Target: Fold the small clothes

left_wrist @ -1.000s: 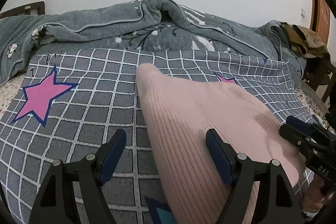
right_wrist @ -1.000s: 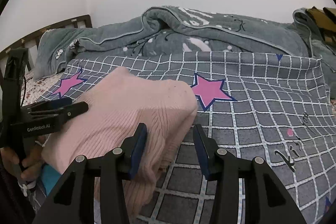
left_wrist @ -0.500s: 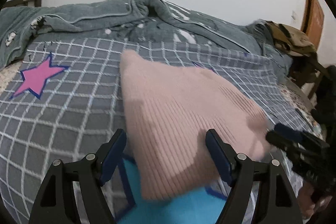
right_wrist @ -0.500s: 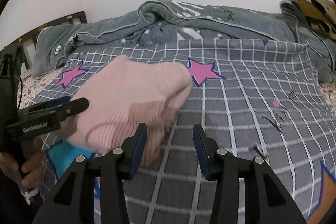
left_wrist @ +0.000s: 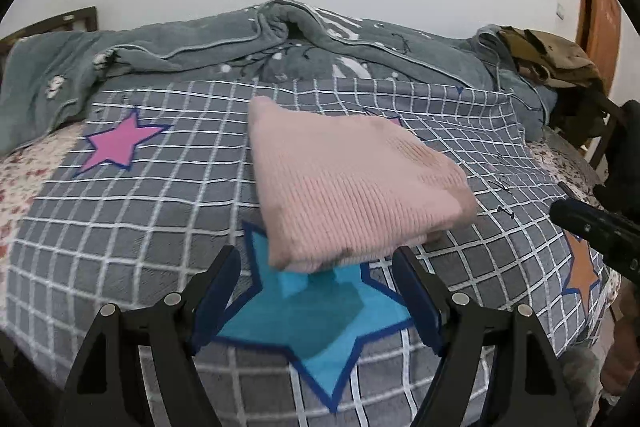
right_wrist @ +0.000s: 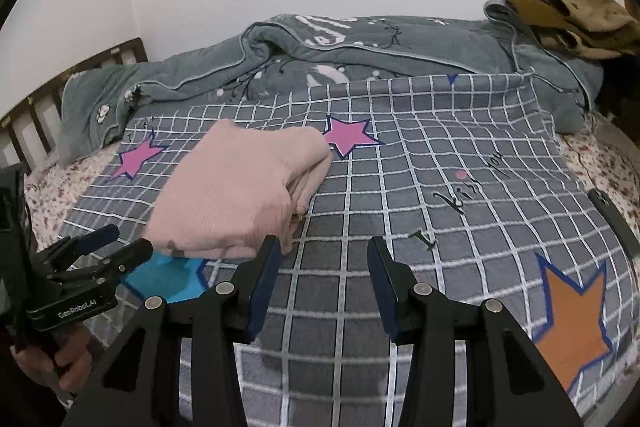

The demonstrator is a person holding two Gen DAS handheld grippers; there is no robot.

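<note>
Left claw (left_wrist: 316, 291) wide open, empty; right claw (right_wrist: 322, 279) likewise; pink garment (left_wrist: 348, 183) folded, untouched.

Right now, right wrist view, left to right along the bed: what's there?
left gripper → blue star → pink folded garment → pink star → orange star

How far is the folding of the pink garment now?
Done: the pink knit garment lies folded into a compact stack on the checked blanket. In hand: nothing; the left hand-held gripper and right hand-held gripper are both open and off the cloth. Left: no other unfolded small garment is clearly visible.
</note>
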